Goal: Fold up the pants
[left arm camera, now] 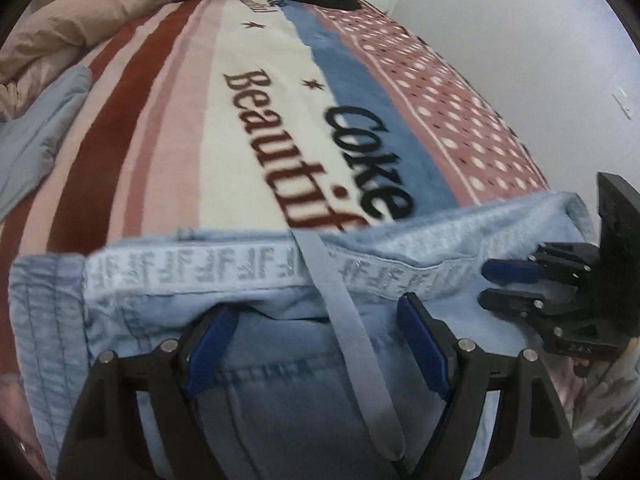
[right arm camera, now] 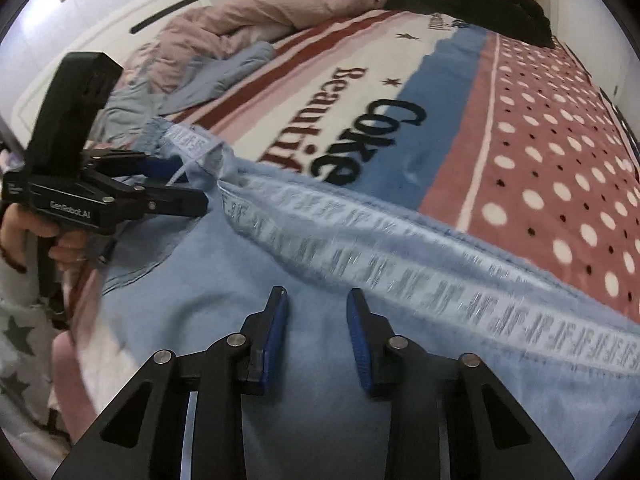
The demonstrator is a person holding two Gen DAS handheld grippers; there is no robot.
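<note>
We read "Coke" in black and "Beautif…" in dark red on the cream stripe of the blanket [left arm camera: 248,128], the second word cut off by the near pants [left arm camera: 280,360]; smaller print at the blanket's far end is too blurred to read. The pants' waistband [right arm camera: 400,256] carries a repeated woven "JF"-like mark, not sharp. The left gripper [right arm camera: 188,184] body reads "GenRobot.AI".

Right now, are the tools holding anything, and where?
Nothing looks held. The left tool and right tool both stand open over the blue pants, near the waistband, not pinching the cloth.
</note>
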